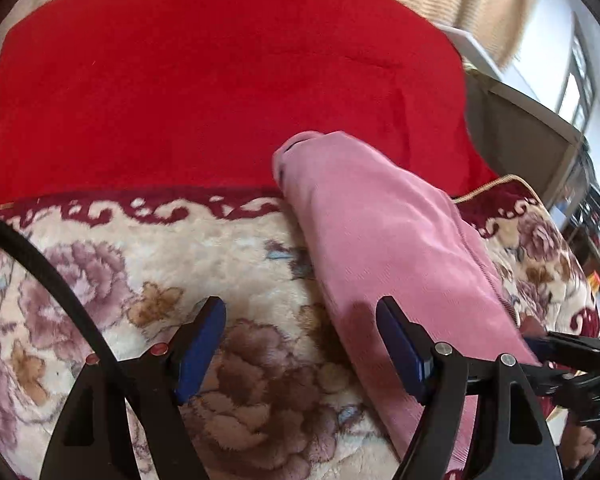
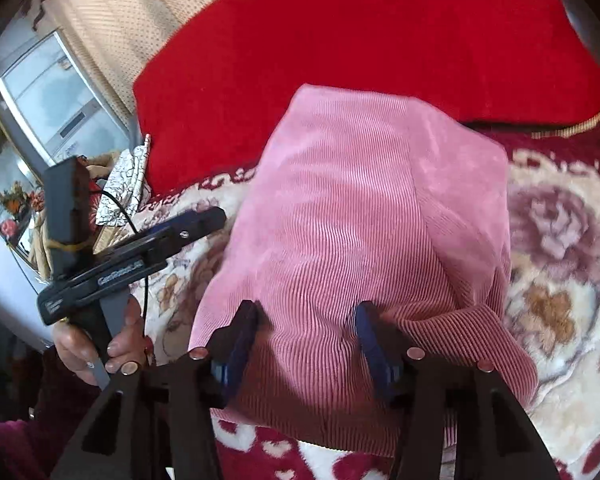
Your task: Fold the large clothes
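Observation:
A pink corduroy garment [image 2: 352, 216], folded into a long narrow stack, lies on a floral plush blanket [image 2: 560, 280]. My right gripper [image 2: 306, 316] hovers over its near end, jaws apart, the cloth lying flat beneath them and not pinched. In the left wrist view the same pink garment [image 1: 380, 232] runs along the right side. My left gripper [image 1: 300, 316] stands open over the garment's left edge and the blanket [image 1: 160, 248], holding nothing. A person's hand [image 2: 116, 344] carries the left gripper [image 2: 140, 248], which shows at the left of the right wrist view.
A big red cushion [image 1: 220, 80] lies behind the blanket, touching the garment's far end. A beige curtain [image 2: 112, 8] and a grey glass-fronted appliance [image 2: 48, 92] stand at the left. A black cable [image 1: 52, 280] crosses the left wrist view.

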Tool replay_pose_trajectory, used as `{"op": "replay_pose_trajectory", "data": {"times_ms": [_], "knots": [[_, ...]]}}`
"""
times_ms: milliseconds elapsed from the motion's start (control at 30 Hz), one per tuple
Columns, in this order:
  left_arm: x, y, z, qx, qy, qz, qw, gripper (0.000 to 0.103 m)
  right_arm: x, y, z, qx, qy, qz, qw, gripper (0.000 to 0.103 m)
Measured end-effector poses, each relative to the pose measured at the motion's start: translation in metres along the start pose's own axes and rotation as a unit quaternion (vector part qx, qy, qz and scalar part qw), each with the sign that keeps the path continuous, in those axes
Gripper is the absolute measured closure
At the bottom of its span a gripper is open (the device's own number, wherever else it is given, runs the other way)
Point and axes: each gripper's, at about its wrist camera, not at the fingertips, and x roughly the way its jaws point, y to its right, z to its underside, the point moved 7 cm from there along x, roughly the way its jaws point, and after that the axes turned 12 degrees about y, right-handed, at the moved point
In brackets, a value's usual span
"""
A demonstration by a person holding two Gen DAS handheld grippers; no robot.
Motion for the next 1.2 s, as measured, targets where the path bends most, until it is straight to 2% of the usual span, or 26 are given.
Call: {"op": "replay_pose_trajectory", "data": {"times_ms": [67,200,300,367,467,567,867,933,1067,1200], "knots": [[0.001,-0.003,-0.001,-0.005,0.002,-0.007,1.0,0.025,-0.009,0.003,-0.012,0.013,0.011,-0.001,1.0,0.047],[0.003,0.006,-0.007,0.004,0.019,-0.011,0.9998,0.024,-0.03,0.02,-0.041,0.056,0.079,0.01,0.995,0.047],[0.011,0.018,-0.006,0.013,0.018,-0.003,0.9998,0.018,-0.029,0.04,-0.055,0.098,0.101,0.035,0.989,0.047],[0.021,0.025,-0.001,0.017,0.004,0.001,0.9998,0.018,-0.012,0.058,-0.052,0.125,0.087,0.058,0.987,0.047],[0.036,0.028,0.007,0.02,-0.011,-0.005,0.9997,0.015,0.026,0.082,-0.028,0.153,0.025,0.075,0.985,0.046],[0.031,0.029,0.005,0.031,-0.003,-0.014,0.9994,0.015,0.022,0.088,-0.024,0.151,0.037,0.071,0.985,0.046],[-0.004,0.037,-0.004,0.091,0.056,-0.049,0.993,0.015,-0.018,0.083,-0.028,0.139,0.087,0.051,0.985,0.047],[-0.006,0.037,-0.004,0.107,0.073,-0.064,0.9894,0.015,-0.012,0.08,-0.026,0.136,0.078,0.051,0.986,0.046],[-0.003,0.038,0.004,0.134,0.063,-0.08,0.9858,0.015,0.01,0.08,-0.013,0.141,0.034,0.067,0.987,0.045],[-0.005,0.038,0.006,0.144,0.065,-0.081,0.9841,0.015,0.013,0.084,-0.011,0.152,0.03,0.066,0.986,0.045]]}}
